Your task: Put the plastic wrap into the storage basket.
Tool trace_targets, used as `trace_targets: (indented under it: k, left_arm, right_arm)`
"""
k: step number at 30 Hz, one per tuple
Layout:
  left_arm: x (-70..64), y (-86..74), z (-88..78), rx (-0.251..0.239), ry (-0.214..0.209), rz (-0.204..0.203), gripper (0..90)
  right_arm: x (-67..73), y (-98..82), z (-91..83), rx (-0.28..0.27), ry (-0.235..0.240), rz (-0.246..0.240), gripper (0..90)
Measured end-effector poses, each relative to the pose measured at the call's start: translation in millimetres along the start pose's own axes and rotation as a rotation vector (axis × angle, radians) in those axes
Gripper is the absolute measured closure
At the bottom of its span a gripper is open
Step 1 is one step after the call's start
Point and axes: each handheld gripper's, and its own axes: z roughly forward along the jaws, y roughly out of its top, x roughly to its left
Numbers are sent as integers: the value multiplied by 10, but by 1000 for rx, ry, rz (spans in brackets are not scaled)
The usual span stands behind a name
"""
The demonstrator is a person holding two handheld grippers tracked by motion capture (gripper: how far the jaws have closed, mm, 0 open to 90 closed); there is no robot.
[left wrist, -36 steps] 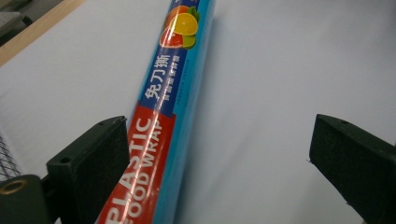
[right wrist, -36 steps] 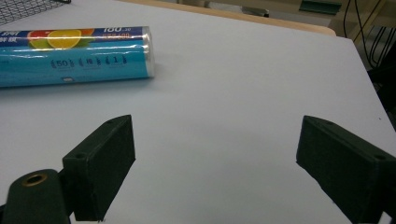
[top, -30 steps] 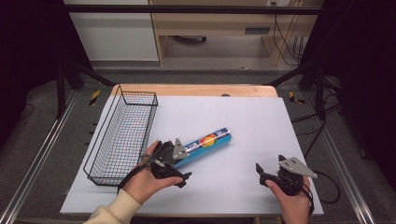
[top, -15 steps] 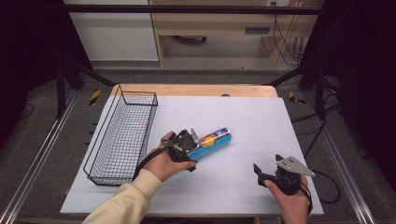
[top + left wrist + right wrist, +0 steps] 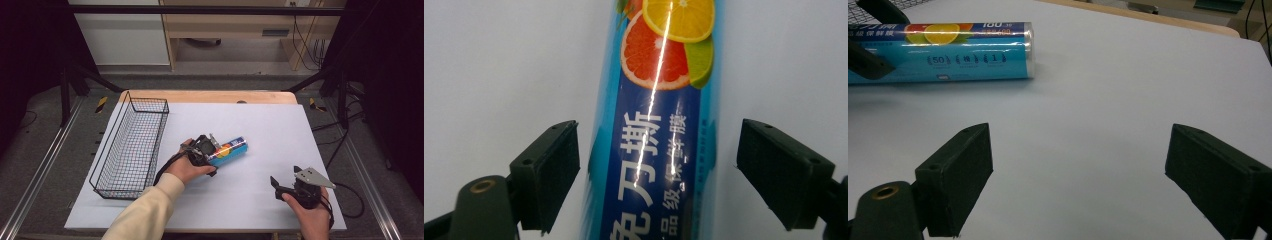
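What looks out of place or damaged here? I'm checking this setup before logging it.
Nothing stands out. The blue roll lies flat and intact on the white table, the wire basket sits upright, the left gripper straddles the roll with its jaws open, and the right gripper is open.

Wood table (image 5: 210, 96) w/ white sheet (image 5: 280, 130); on it wire basket (image 5: 131, 145) left, film roll (image 5: 231, 149) mid.

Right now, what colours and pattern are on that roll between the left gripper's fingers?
Cling film roll: blue label, white characters, citrus slices; clearest in the left gripper view.
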Motion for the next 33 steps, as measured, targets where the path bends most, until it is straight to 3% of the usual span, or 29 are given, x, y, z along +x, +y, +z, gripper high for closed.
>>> trace_targets:
  k: [12,33]
  left_arm:
    - [58,54,129,41,-39,-7,231]
    - [84,63,209,85,-59,2,294]
  right_arm:
    - [-7,-6,6,7,10,2,120]
    - [-2,-8,8,8,19,5,123]
